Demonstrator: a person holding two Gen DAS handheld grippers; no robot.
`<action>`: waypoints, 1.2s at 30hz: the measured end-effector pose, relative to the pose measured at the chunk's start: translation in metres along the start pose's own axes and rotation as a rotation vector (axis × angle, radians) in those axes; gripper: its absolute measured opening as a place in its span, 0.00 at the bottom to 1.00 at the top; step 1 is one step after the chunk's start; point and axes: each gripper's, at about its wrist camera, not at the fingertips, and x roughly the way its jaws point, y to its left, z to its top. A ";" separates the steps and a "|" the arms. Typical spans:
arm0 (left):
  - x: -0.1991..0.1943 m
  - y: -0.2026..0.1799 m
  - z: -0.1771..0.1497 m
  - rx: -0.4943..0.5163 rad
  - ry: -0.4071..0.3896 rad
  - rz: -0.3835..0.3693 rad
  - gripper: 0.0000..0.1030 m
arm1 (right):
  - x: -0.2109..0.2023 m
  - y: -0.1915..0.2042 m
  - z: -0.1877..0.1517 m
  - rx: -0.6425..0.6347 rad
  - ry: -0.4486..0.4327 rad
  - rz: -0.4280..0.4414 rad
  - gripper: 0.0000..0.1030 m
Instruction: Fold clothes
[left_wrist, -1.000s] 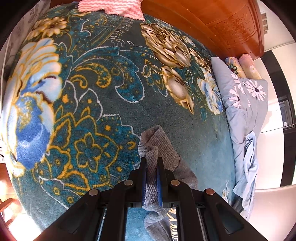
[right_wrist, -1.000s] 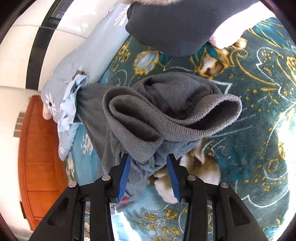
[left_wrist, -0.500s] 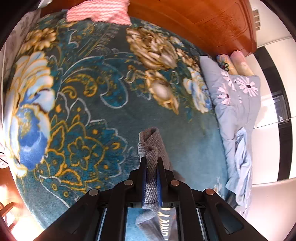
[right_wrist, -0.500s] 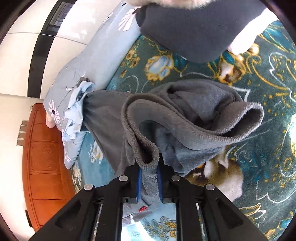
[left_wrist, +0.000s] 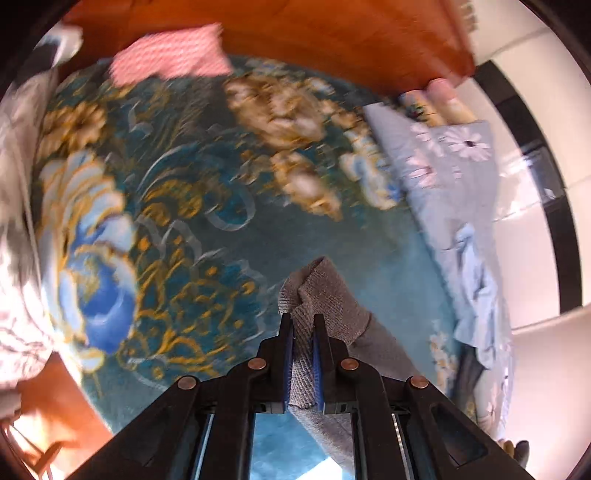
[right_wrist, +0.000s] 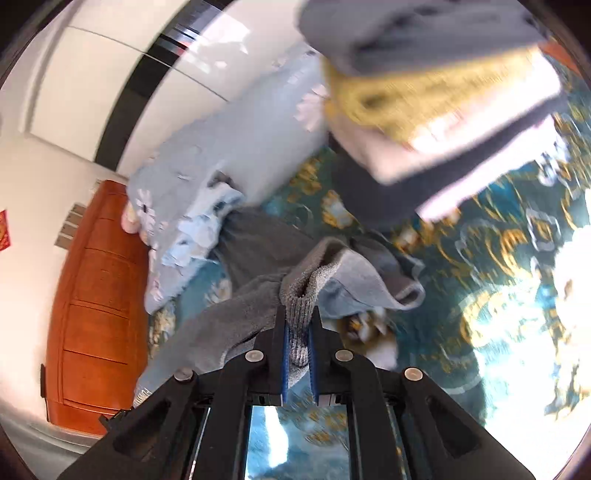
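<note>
Matt grey ribbed-knit garment (left_wrist: 325, 295); plush floral blanket (left_wrist: 177, 206); glossy wooden headboard (left_wrist: 332, 37).

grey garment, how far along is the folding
Done: a stack of folded clothes sits on the blanket. In hand: the left hand-held gripper pinches the grey garment and the right hand-held gripper is closing on its ribbed hem. Left: the garment is still bunched, no fold made yet.

Teal floral blanket (left_wrist: 177, 206) covers the bed — gold, white and blue flower pattern. Orange-brown wooden headboard (left_wrist: 332, 33) behind it. Pink knitted item (left_wrist: 170, 55) lies at the blanket's far edge. Pale blue daisy-print pillow (left_wrist: 450, 155) along one side — white wall panels (right_wrist: 74, 96) beyond.
</note>
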 end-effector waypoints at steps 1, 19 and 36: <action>0.007 0.012 -0.006 -0.026 0.016 0.018 0.09 | 0.009 -0.020 -0.011 0.045 0.034 -0.029 0.08; -0.006 0.032 -0.017 -0.022 -0.019 0.059 0.04 | 0.058 -0.091 -0.052 0.106 0.204 -0.162 0.08; 0.047 -0.116 -0.174 0.245 0.055 -0.078 0.28 | 0.075 0.023 -0.005 -0.326 0.126 -0.243 0.38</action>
